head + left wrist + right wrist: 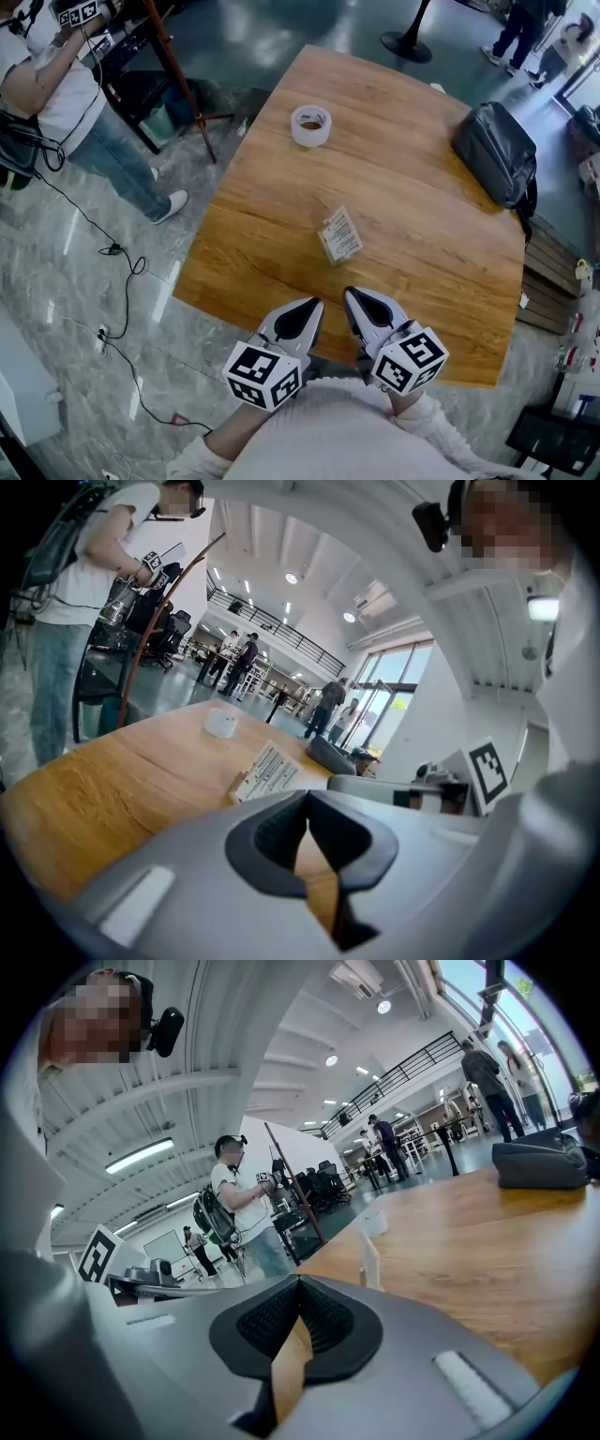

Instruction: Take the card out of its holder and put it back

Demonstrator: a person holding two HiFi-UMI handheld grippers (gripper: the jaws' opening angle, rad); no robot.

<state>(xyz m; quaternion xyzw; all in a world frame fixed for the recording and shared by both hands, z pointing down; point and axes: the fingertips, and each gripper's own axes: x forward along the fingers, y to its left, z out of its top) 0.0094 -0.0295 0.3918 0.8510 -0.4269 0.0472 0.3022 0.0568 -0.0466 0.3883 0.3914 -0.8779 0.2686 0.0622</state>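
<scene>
A white printed card (340, 232) stands in its small wooden holder (330, 249) near the middle of the wooden table (422, 272). In the left gripper view the card (267, 770) faces me just beyond the jaws. The right gripper view shows the card (371, 1258) edge-on. My left gripper (313, 305) and right gripper (352, 294) hover side by side over the table's near edge, a short way in front of the card. Both are shut, with nothing between their jaws. The left gripper (307, 801) and right gripper (300, 1283) show their pads closed together.
A white tape roll (310, 126) lies at the table's far side and a black bag (496, 154) at its right edge. A person (56, 84) with grippers stands at the upper left, with cables (127, 281) across the marble floor. More people stand in the background.
</scene>
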